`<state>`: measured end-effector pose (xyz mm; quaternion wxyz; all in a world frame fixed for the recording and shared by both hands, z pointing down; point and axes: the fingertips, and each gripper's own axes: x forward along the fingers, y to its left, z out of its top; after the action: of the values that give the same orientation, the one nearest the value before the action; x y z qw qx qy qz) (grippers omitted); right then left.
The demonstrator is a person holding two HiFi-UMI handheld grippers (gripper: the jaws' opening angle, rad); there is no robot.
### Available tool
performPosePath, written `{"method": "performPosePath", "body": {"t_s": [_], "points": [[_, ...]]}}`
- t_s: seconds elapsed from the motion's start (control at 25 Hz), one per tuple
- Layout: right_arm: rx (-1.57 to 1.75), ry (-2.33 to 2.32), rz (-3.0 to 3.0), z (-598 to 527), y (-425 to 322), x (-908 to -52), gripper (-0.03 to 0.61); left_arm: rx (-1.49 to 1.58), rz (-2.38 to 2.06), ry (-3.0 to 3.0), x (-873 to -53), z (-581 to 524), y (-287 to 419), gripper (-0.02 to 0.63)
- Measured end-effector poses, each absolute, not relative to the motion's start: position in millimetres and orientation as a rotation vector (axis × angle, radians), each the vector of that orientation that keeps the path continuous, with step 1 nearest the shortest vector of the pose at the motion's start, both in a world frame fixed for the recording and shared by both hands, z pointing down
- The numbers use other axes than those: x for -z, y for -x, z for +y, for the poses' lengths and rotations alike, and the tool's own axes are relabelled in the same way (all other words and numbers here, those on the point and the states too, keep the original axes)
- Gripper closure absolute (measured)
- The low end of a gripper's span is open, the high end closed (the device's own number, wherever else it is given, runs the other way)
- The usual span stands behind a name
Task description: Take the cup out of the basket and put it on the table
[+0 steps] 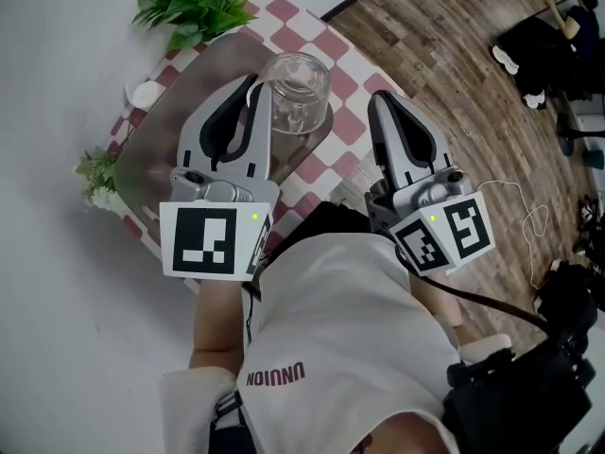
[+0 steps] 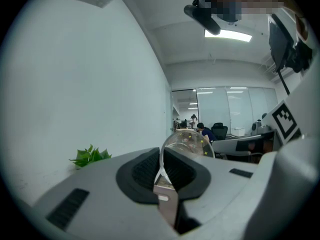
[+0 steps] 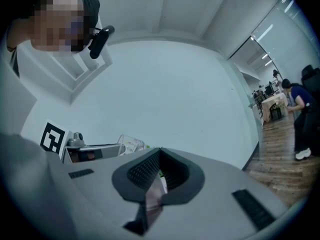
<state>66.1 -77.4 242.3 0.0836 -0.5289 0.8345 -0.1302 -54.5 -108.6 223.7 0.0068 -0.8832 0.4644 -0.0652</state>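
**Cup pinched by its wall, clear of the basket**

We have the left gripper (image 1: 253, 88) clamped on the glass cup (image 1: 301, 88). In the left gripper view its fingers (image 2: 140, 171) squeeze the thin glass wall between their pads, and the cup's (image 2: 192, 143) rounded body sticks out beyond them. We judge that the wall was gripped because the round body is too wide to take whole.

From the head view, the cup sits above the right-hand edge of the flat grey shape that we take for the basket (image 1: 180, 112). It overlaps the checked cloth of the counter (image 1: 345, 64) on that side. We cannot tell whether its base touches anything. It looks lifted and slightly tipped, so it seems to be out of the basket and not yet set down.

The right gripper (image 1: 383, 100) waits near the counter's right edge. Its fingers (image 3: 142, 171) are drawn together on nothing, out of the cup's way.

A leafy plant (image 1: 194, 3) stands at the counter's far corner. The bare cloth beside the basket is probably the easier landing spot.
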Motion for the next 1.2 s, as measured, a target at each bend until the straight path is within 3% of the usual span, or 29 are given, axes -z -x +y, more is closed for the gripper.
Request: {"method": "performPosePath", "body": {"t_s": [1.2], "points": [[0.326, 1.823, 2.266, -75.7, -153.8, -238.0, 0.561, 0.198, 1.302, 2.906, -238.2, -101.4, -39.3, 0.580]]}}
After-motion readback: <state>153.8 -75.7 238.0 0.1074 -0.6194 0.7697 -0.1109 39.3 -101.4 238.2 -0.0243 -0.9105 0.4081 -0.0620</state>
